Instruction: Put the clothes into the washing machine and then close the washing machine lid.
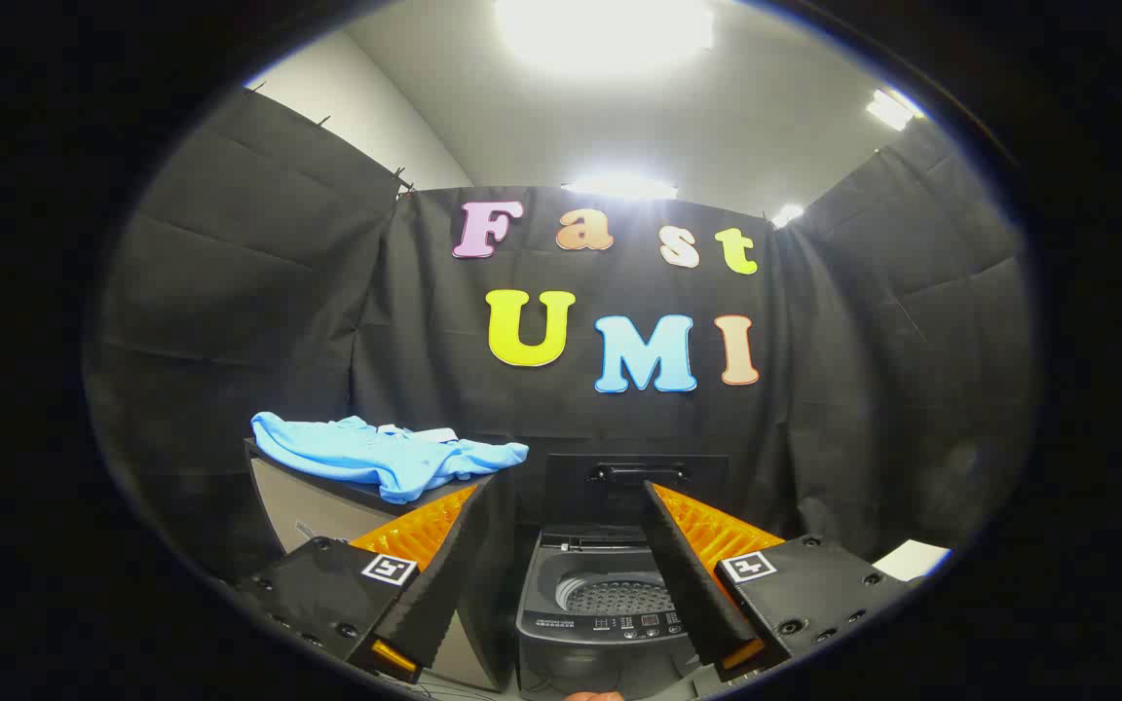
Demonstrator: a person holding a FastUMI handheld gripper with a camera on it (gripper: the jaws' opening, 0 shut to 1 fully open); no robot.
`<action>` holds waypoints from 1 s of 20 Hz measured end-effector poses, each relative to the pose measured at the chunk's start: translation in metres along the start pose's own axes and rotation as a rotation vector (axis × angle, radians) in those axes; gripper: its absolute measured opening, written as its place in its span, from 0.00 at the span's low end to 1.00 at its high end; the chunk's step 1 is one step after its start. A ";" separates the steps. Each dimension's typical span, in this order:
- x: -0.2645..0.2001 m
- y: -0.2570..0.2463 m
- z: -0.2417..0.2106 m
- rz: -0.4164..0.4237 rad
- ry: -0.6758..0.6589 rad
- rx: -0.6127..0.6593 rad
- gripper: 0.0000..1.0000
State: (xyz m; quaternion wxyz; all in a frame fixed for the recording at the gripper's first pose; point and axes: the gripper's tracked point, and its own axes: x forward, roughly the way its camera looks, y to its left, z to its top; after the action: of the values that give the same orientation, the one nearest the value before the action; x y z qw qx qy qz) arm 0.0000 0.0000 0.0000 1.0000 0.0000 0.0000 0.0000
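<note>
A light blue garment (388, 456) lies crumpled on top of a low cabinet (313, 506), just beyond my left finger. The dark top-loading washing machine (605, 608) stands ahead between my fingers, its lid (637, 487) raised upright at the back and its perforated drum (617, 594) in sight. My gripper (566, 501) is open, with nothing between its fingers, held above and in front of the machine.
Black cloth walls close in the booth at the back and on both sides. A white sheet (914, 560) lies low beyond my right finger. The cabinet stands right beside the machine on its left.
</note>
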 end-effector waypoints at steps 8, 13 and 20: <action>-0.001 0.004 -0.001 0.006 0.008 0.015 0.98; 0.000 0.001 0.003 0.000 0.003 0.017 0.98; 0.000 0.001 0.005 -0.007 0.009 0.020 0.97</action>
State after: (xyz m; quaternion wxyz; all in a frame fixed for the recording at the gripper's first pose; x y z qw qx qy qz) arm -0.0002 0.0007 0.0052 0.9999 0.0100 0.0046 -0.0033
